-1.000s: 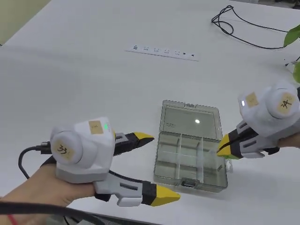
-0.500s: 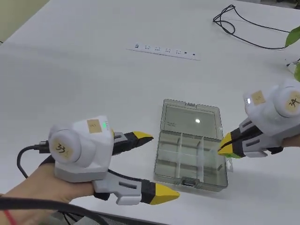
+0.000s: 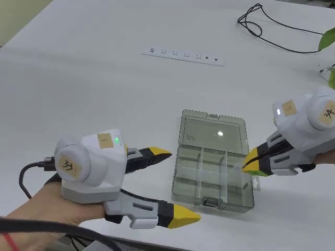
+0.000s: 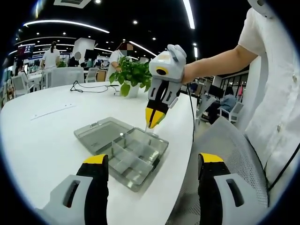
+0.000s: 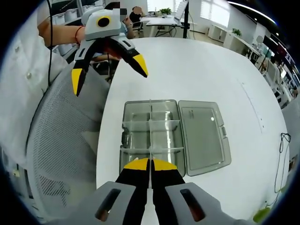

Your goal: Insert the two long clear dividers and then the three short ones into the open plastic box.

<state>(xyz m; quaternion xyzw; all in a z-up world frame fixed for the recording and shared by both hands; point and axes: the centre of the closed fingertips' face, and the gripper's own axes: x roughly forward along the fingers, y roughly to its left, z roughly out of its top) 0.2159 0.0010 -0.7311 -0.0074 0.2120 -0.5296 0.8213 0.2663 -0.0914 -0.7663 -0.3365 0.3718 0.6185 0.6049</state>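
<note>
Two grippers flank the open plastic box (image 3: 189,199) on the white desk (image 3: 104,89). The left gripper (image 3: 183,184) hangs beside it, jaws wide apart. The right gripper (image 3: 247,163) is clamped on a clear divider (image 3: 244,168) at the box's right edge.

Left tool (image 3: 183,184), right tool (image 3: 245,165) white, yellow-tipped jaws; black cable (image 3: 30,171); white shirt (image 4: 276,70).

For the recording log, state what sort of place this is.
Probably an open-plan office or lab: a long white table carrying a power strip, more desks behind, a potted plant, and strip lights on a dark ceiling.
</note>
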